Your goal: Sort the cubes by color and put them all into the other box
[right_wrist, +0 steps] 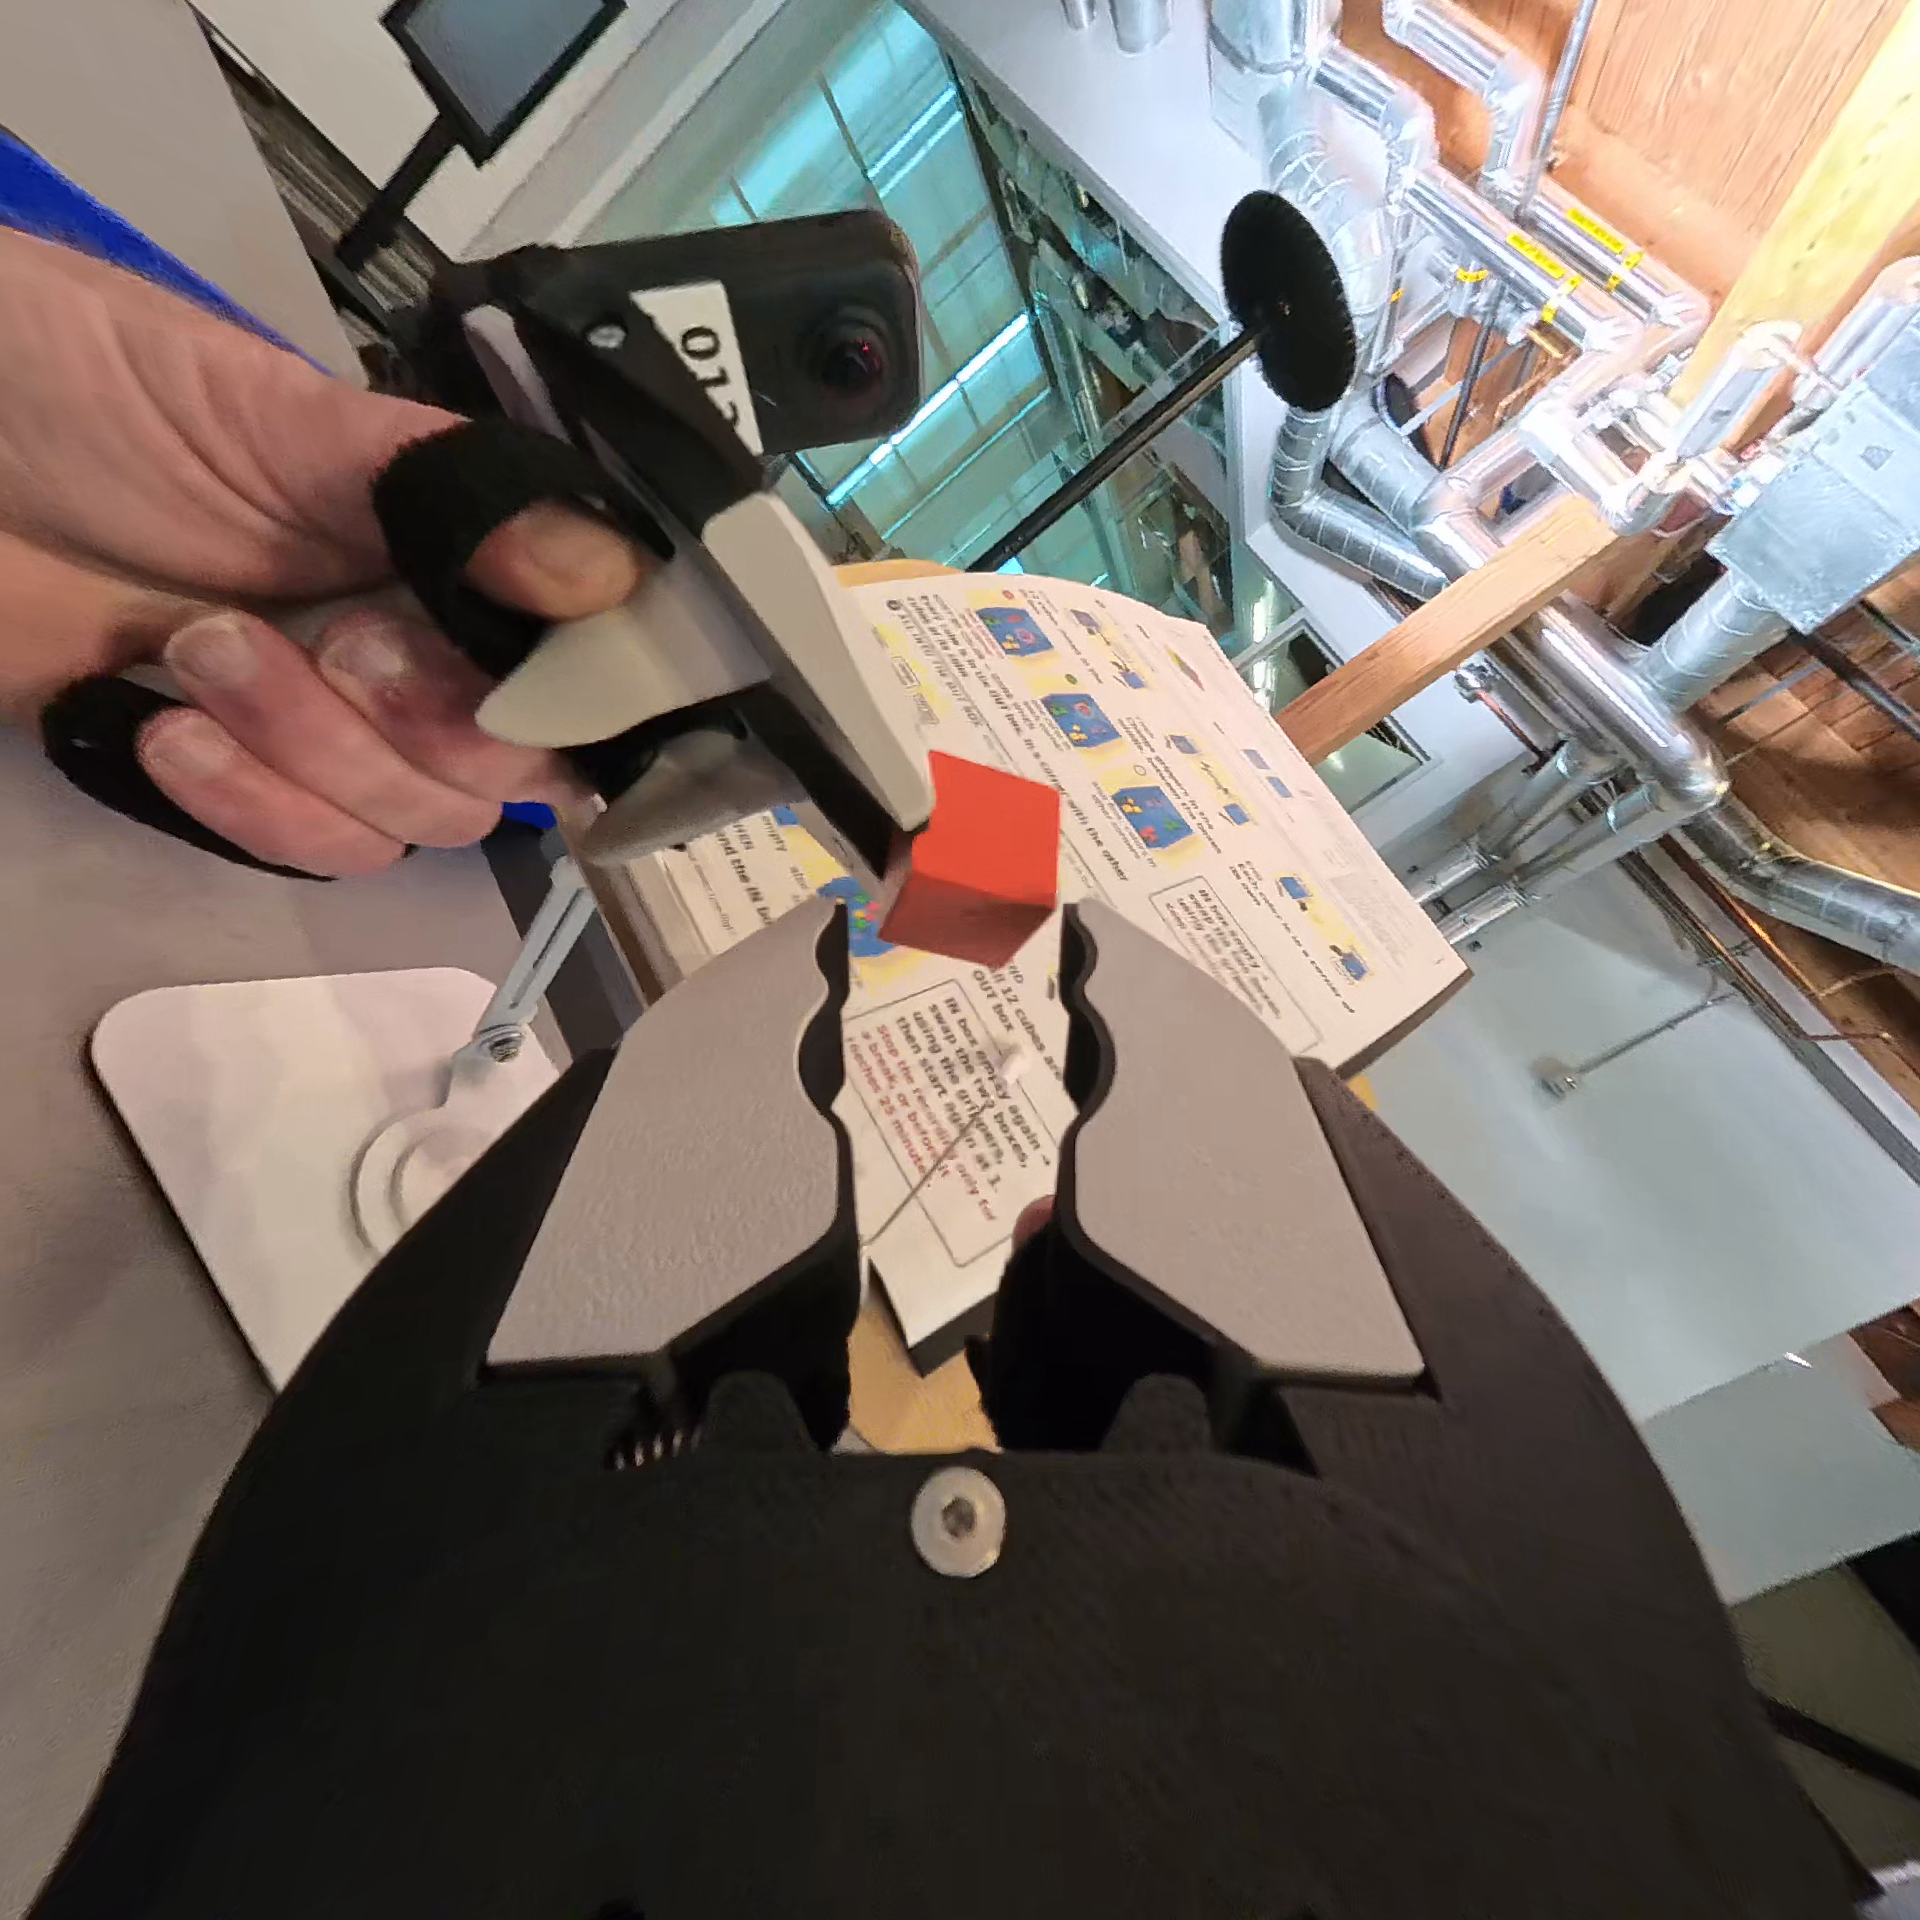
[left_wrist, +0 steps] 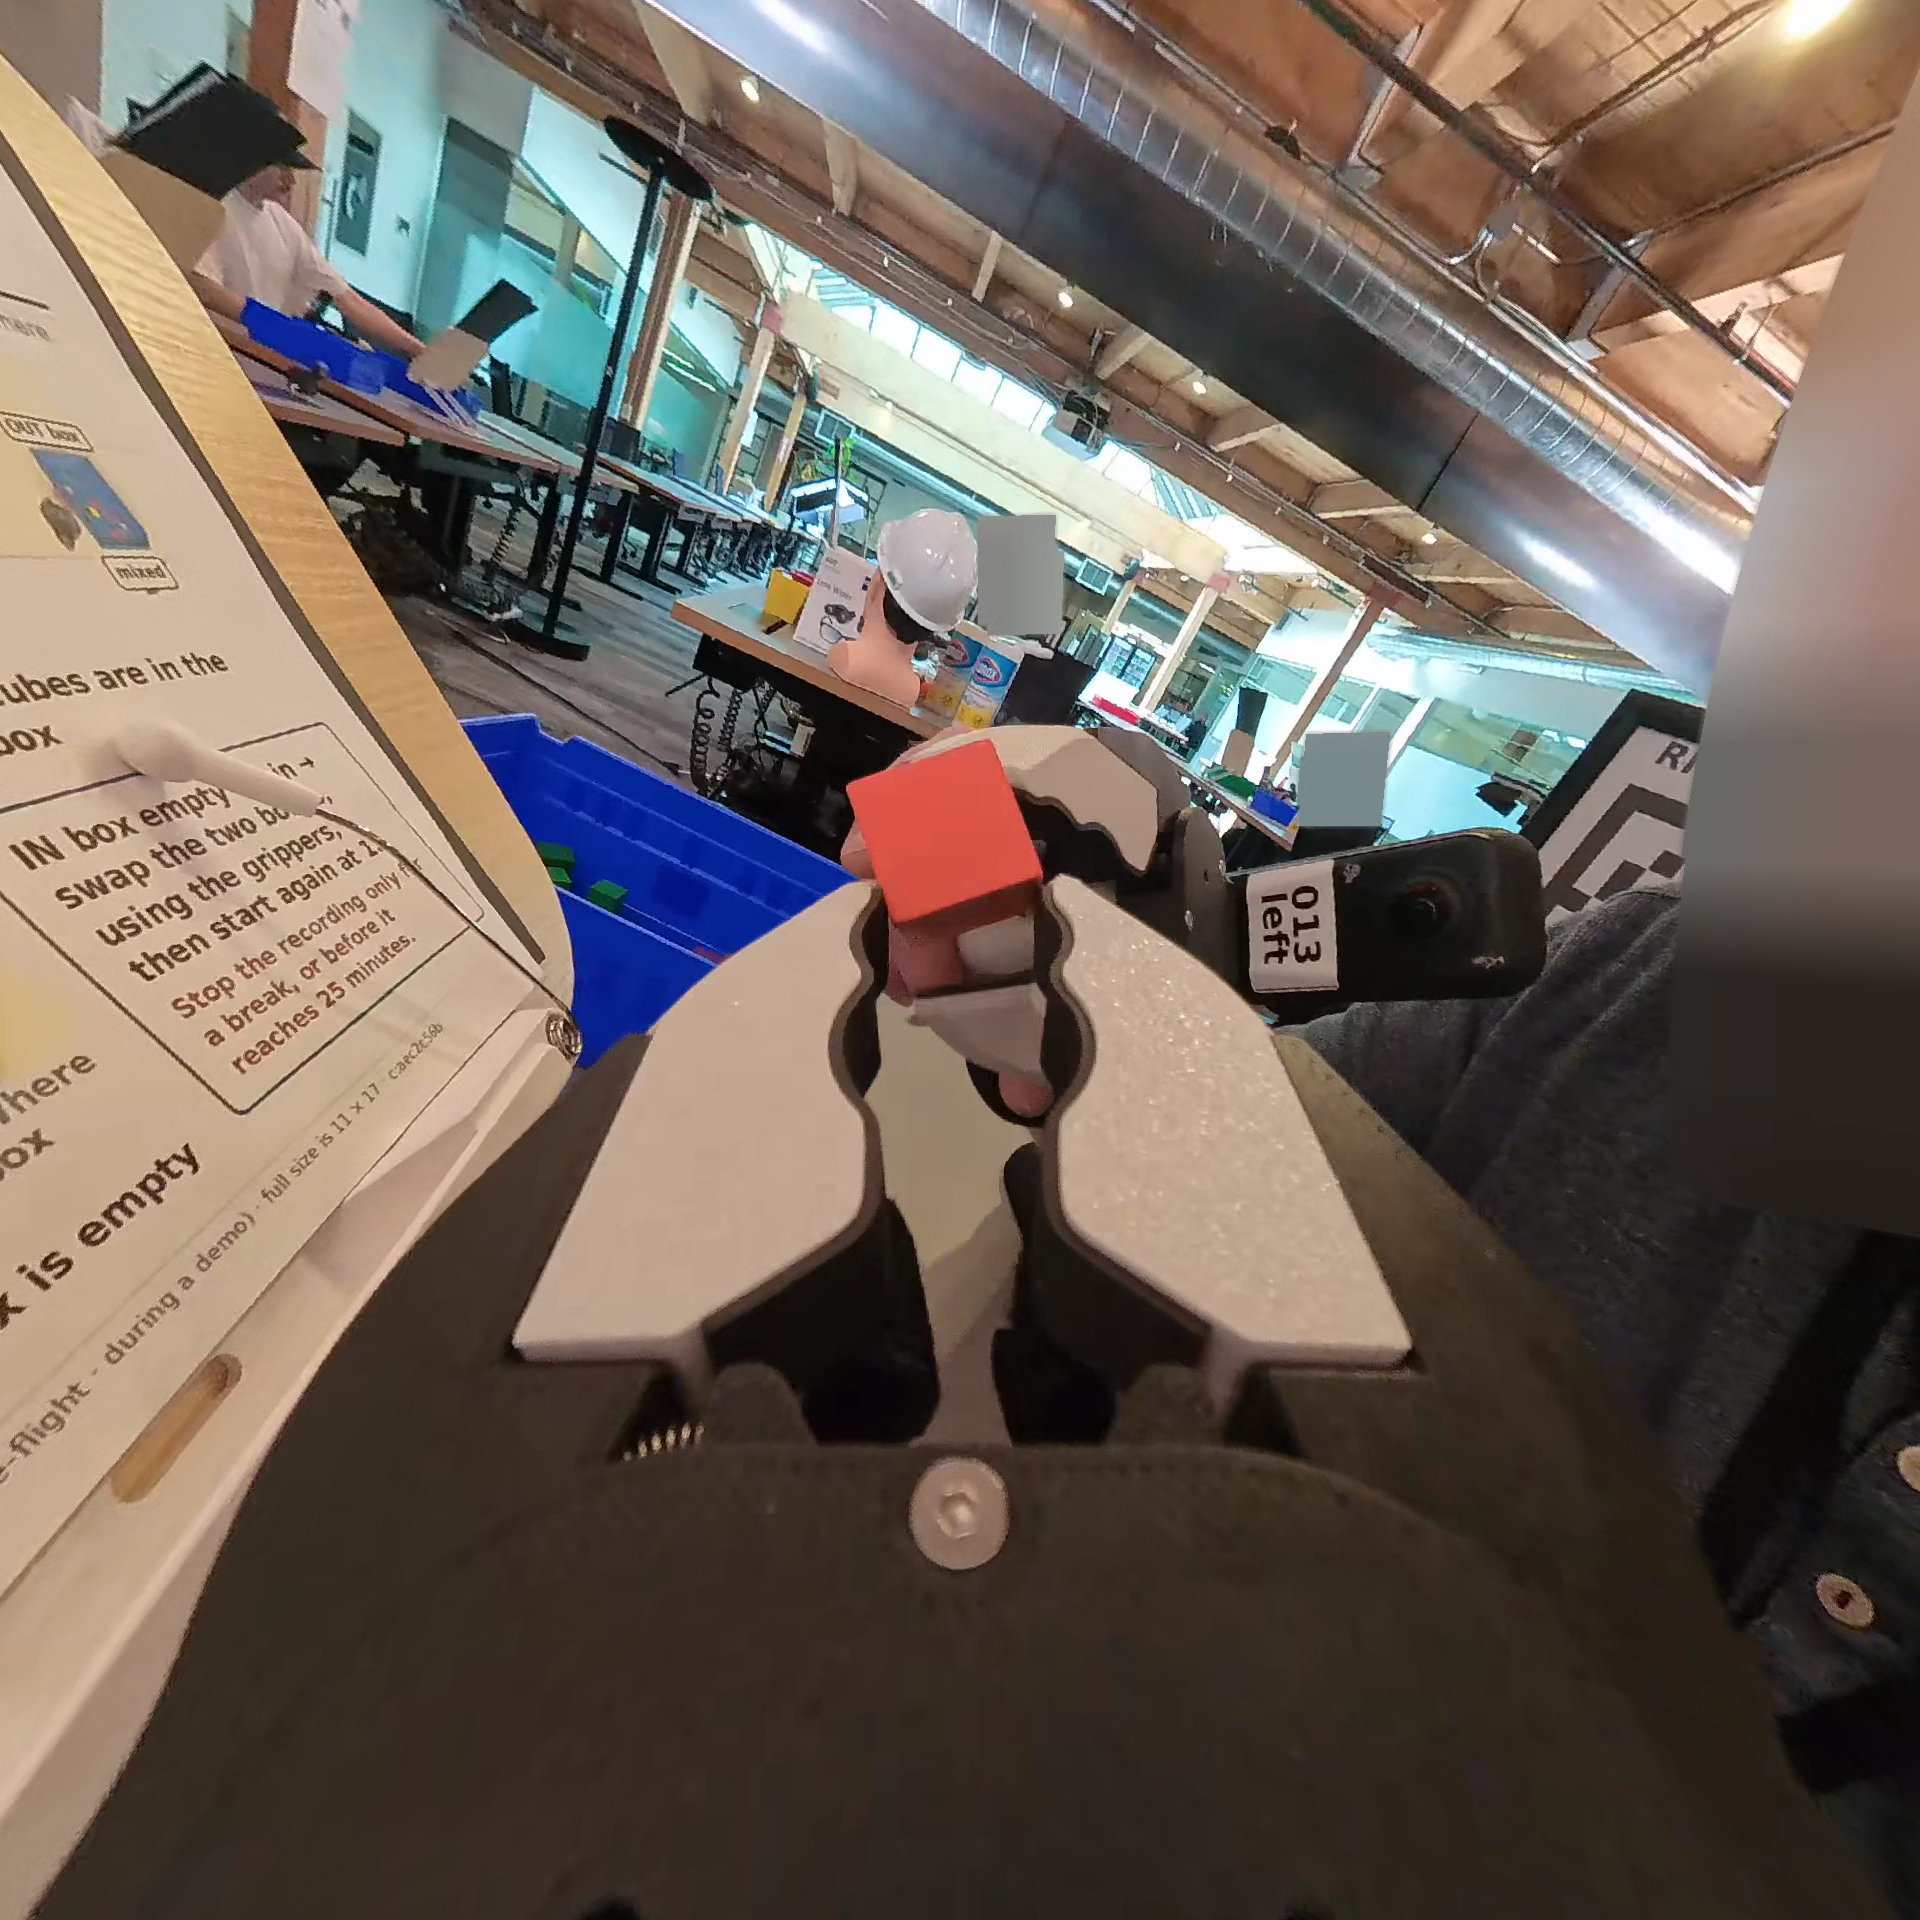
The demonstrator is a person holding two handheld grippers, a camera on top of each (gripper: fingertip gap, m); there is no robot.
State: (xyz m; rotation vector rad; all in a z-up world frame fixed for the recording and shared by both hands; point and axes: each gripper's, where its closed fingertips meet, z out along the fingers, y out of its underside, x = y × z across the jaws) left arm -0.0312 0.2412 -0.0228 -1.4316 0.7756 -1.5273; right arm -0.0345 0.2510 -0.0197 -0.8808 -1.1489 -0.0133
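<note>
Midair, my left gripper (left_wrist: 961, 914) clamps its jaws on the red cube (left_wrist: 943, 847) above the counter. My right gripper (right_wrist: 951, 925) stands just beside it, jaws wide, touching nothing.

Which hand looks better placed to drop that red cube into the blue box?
Left, probably. The left gripper pinches the red cube at its fingertips, while the right gripper stands open, clear of it. The blue box shows close by in the left view.

Wrist cams close behind jaws, tilted up, seemingly facing each other; share red cube (left_wrist: 943, 844)
</note>
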